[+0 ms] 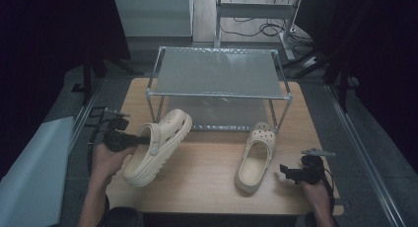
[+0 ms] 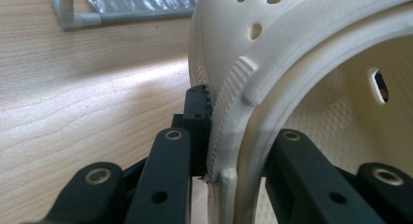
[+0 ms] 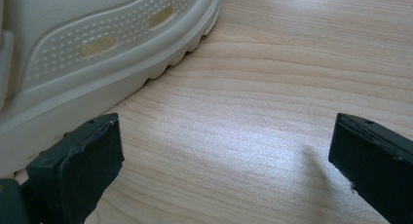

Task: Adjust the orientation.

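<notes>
High view: our left gripper (image 1: 140, 139) clamps the left clog (image 1: 160, 145) by its rim; our right gripper (image 1: 285, 170) gapes empty beside the right clog (image 1: 256, 158).

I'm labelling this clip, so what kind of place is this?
Probably a lab or recording workroom: a wooden table with a metal rack, loose cables on the floor, dark curtains around it.
</notes>
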`<move>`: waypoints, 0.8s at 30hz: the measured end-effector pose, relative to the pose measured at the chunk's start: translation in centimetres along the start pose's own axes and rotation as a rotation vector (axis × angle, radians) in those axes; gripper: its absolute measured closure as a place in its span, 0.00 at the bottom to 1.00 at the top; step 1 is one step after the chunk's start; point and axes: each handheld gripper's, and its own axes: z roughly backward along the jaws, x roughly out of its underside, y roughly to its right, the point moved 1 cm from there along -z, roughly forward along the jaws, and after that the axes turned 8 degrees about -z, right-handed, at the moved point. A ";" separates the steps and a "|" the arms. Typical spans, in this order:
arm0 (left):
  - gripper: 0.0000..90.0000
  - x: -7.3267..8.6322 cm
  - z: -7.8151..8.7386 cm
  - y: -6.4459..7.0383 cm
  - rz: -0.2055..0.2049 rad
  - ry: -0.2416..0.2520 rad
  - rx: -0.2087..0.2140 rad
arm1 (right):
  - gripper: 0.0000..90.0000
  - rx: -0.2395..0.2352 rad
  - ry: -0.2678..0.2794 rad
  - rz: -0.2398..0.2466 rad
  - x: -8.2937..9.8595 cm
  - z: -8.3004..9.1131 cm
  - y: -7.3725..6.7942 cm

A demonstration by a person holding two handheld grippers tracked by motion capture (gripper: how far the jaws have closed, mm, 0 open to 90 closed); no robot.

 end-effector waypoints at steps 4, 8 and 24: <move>0.85 -0.3 0.7 0.2 0.006 0.011 0.024 | 0.00 0.006 -0.001 0.004 0.0 0.0 0.0; 0.85 -0.7 1.4 0.5 0.011 0.026 0.051 | 0.00 0.010 -0.003 0.007 0.0 0.0 -0.1; 0.85 -3.9 3.5 2.2 0.027 0.063 0.102 | 0.01 0.035 -0.004 0.005 0.0 -0.1 -0.2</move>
